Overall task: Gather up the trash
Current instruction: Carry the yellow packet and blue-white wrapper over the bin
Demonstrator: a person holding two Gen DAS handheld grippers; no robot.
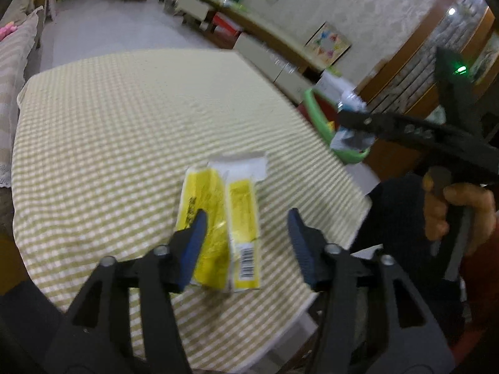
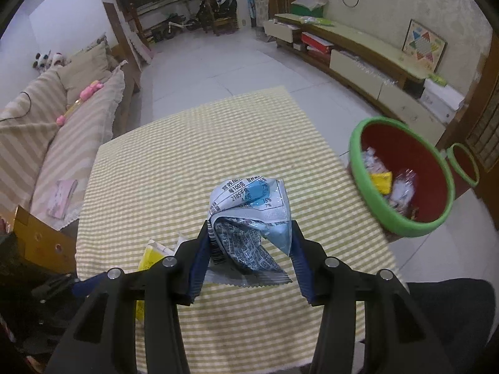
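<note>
A flattened yellow packet (image 1: 209, 196) lies on the green-checked tablecloth (image 1: 124, 118) near the front edge. My left gripper (image 1: 247, 215) stands open over it, the left pad above the packet and the right pad well off to its side. My right gripper (image 2: 249, 224) is shut on a crumpled blue and white wrapper (image 2: 249, 202), held above the table's right part. In the left wrist view the right gripper (image 1: 346, 118) and the wrapper (image 1: 352, 140) hang by the bin's green rim (image 1: 315, 112). The bin (image 2: 365, 184), red inside, stands right of the table and holds several wrappers.
A striped sofa (image 2: 62, 118) runs along the left with a pink booklet (image 2: 62, 198) on it. A low cabinet (image 2: 358, 59) lines the right wall. A hand (image 1: 461, 208) grips the right gripper's handle. Pale floor tiles stretch beyond the table.
</note>
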